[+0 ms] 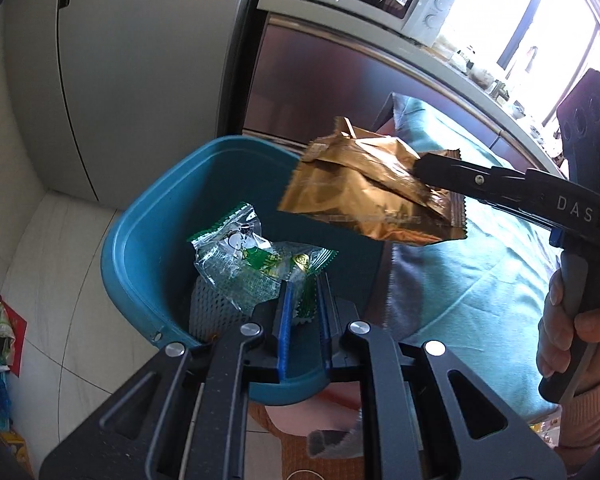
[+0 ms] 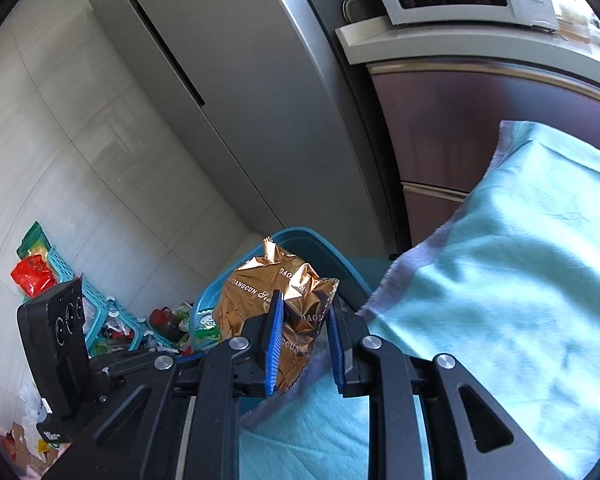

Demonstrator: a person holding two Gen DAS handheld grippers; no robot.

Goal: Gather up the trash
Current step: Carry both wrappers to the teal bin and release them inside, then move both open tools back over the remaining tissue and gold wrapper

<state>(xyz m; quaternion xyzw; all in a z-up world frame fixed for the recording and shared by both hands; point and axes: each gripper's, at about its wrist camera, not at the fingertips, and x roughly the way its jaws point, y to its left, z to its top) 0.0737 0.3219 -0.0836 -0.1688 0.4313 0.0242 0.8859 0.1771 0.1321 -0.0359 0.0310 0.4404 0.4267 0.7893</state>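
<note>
On the floor at far left you still have a heap of litter [image 2: 112, 320]: a red packet, scraps and a pale blue crate tangled together, well apart from the bin. None of that is collected yet.

Next comes your left hand-held gripper [image 1: 302, 320]. Its blue pads are closed on the corner of a green-and-clear wrapper [image 1: 252, 264], which hangs over the mouth of the teal bin [image 1: 140, 232], within the rim. I judge this piece only needs letting go to count as binned. What else lies inside the bin is hard to tell; a pale mesh patch shows low down, nothing more certain.

Further right, your right hand-held gripper [image 1: 420, 168] is clamped on the end of a crumpled gold foil bag [image 1: 364, 196]. From the left wrist view the bag hovers above the bin's right rim, partly over the opening and partly over the table edge. It probably wants carrying a little further over the mouth before release.

At far right the table, under its light turquoise cloth [image 2: 500, 260], shows no litter in the visible part.

So, as I judge it: two pieces are at the bin but not dropped, and the floor pile remains.
</note>
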